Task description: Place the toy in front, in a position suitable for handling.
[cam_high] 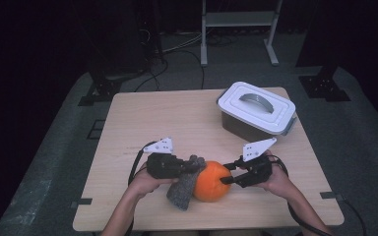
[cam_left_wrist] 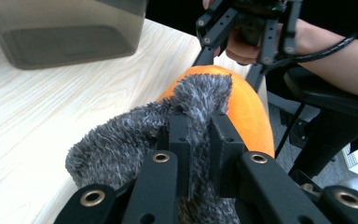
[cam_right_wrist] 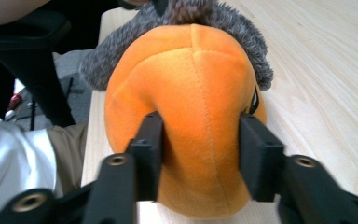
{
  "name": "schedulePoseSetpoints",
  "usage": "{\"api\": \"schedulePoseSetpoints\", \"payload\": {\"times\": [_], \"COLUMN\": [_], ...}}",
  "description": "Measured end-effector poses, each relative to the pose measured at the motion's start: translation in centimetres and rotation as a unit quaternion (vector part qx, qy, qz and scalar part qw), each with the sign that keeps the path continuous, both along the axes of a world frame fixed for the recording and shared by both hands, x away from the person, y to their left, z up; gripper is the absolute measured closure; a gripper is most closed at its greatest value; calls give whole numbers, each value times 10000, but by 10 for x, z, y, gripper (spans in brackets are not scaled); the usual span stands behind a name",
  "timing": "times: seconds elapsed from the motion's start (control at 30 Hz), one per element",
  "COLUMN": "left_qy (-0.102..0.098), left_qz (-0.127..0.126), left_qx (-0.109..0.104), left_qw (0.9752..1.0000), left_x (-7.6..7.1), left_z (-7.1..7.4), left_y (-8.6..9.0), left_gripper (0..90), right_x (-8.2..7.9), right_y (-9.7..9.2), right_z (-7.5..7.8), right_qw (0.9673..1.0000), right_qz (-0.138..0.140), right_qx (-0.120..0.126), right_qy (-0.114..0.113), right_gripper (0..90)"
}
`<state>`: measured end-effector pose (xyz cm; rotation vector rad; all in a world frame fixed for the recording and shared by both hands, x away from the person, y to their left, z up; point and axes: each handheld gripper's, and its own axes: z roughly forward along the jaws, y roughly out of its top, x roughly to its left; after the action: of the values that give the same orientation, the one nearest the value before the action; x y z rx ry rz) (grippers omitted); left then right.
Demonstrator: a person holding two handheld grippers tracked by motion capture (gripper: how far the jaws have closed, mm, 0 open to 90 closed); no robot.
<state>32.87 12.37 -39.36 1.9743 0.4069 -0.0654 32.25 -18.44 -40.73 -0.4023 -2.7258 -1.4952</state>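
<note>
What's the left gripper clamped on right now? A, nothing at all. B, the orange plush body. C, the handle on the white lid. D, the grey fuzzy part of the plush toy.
D: in the left gripper view, the left gripper has its jaws pinched shut on the grey fuzzy part, beside the orange plush body.

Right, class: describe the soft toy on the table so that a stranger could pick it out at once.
Start at the wooden table; skip the white-lidded box at its far right and look to the near edge. There, between the left gripper and right gripper, lies the plush toy: round, bright orange, with shaggy grey fur.
</note>
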Motion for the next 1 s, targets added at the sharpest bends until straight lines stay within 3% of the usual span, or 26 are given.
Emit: {"api": "schedulePoseSetpoints", "payload": {"times": [0.13, 0.27, 0.5, 0.63, 0.8, 1.0], "left_qy": [33, 15, -89, -54, 129, 320], "left_qz": [-84, -189, -331, -211, -42, -2], "left_qx": [-79, -189, -18, 21, 35, -20], "left_qw": [9999, 9996, 9994, 9998, 9999, 9995], "left_x": [0, -1, -2, 1, 5, 6], "left_z": [2, 9, 19, 15, 1, -7], "left_y": [-5, -9, -20, -12, 5, 16], "left_gripper": [812, 812, 812, 812, 811, 811], "right_x": [-7, -12, -21, -19, -17, -21], "right_y": [7, 12, 29, 23, 16, 20], "right_z": [6, 6, 8, 6, 6, 6], "right_qw": [9998, 9989, 9961, 9968, 9970, 9957], "right_qz": [46, 215, 474, 428, 437, 521], "right_qx": [-195, -271, -424, -354, -326, -349], "right_qy": [-56, -315, -618, -575, -550, -675], "right_gripper": [435, 530, 576, 595, 595, 596]}}
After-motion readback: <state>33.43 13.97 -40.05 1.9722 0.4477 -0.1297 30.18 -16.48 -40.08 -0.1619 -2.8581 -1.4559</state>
